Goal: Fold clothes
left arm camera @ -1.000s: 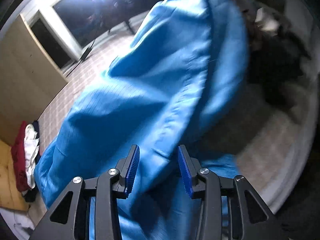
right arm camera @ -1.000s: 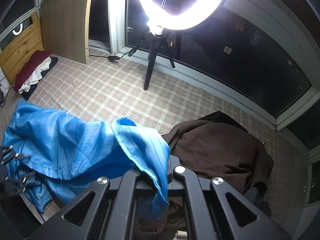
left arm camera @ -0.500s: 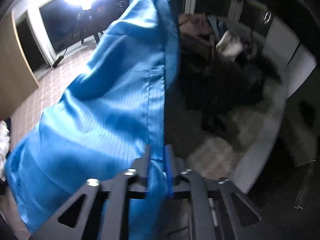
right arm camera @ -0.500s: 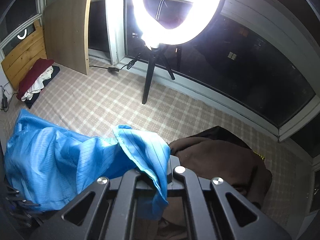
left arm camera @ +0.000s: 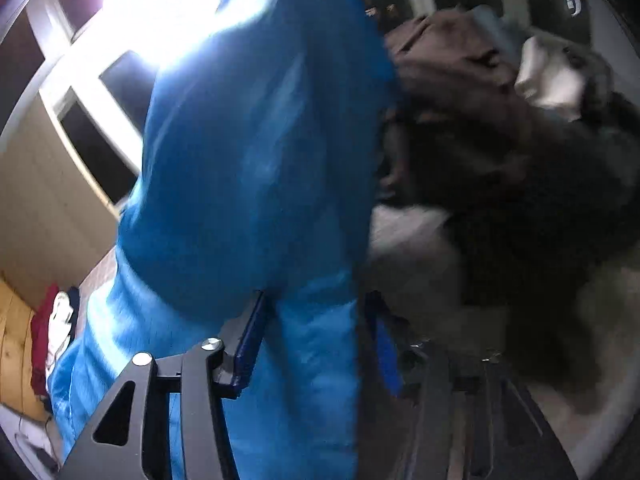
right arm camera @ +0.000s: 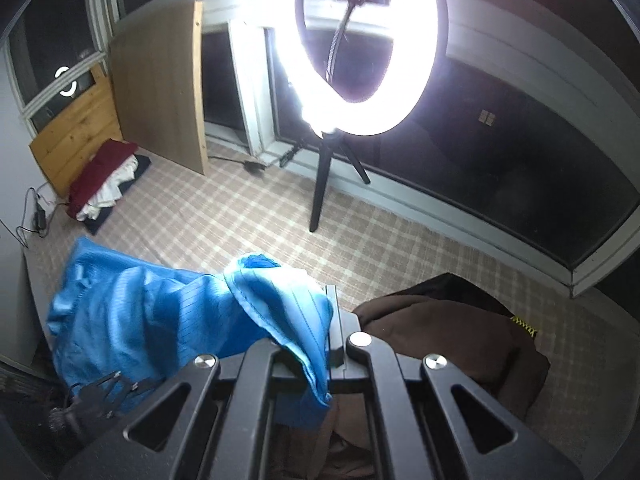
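Note:
A bright blue striped garment [left arm camera: 256,184] hangs stretched between my two grippers. In the left wrist view it fills the middle and passes between the blue pads of my left gripper [left arm camera: 316,340], whose jaws stand apart with the cloth between them. The view is blurred by motion. In the right wrist view the blue garment [right arm camera: 152,320] drapes to the left, and my right gripper [right arm camera: 334,344] is shut on its hemmed edge. The left gripper [right arm camera: 104,392] shows dimly at the lower left.
A brown garment [right arm camera: 444,332] lies heaped at the right on the checked surface [right arm camera: 400,248]; it shows in the left view [left arm camera: 480,128] too. A ring light on a tripod [right arm camera: 360,48] stands ahead. Red and white folded clothes [right arm camera: 104,180] lie by a wooden board.
My left gripper shut on the blue garment half a second ago and its jaws now stand apart again. Both grippers have lifted and tilted up, raising the garment.

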A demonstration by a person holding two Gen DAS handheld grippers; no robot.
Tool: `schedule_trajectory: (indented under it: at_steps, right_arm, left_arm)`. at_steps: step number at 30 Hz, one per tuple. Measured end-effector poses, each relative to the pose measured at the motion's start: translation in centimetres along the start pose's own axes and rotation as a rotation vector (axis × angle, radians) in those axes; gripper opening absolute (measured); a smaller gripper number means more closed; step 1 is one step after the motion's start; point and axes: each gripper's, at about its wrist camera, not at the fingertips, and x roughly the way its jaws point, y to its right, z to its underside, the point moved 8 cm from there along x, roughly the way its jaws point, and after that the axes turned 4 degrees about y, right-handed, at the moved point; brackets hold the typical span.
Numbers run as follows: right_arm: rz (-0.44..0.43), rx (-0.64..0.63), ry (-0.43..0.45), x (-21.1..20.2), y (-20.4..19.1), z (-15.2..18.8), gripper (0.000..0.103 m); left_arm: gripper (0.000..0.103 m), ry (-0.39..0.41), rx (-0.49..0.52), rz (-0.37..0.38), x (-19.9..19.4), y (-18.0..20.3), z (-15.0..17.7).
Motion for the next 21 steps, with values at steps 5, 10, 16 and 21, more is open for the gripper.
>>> schedule_trajectory:
  at_steps: [5, 10, 16, 21]
  right_arm:
    - [0.000, -0.007, 0.095, -3.4, -1.2, -1.2, 0.002]
    - [0.007, -0.003, 0.249, -9.2, -2.9, -3.6, 0.002]
    - [-0.016, -0.032, 0.463, -19.2, -8.6, -9.1, 0.002]
    - [0.010, -0.075, 0.649, -29.3, -14.9, -14.0, 0.002]
  left_arm:
    - [0.002, 0.048, -0.155, 0.113, -3.8, -5.7, -0.5]
    - [0.002, 0.167, -0.263, 0.149, -12.5, -13.5, -2.3]
    - [0.002, 0.372, -0.297, 0.098, -24.9, -25.3, -6.2]
    - [0.002, 0.516, -0.202, -0.016, -35.5, -31.7, -8.8]
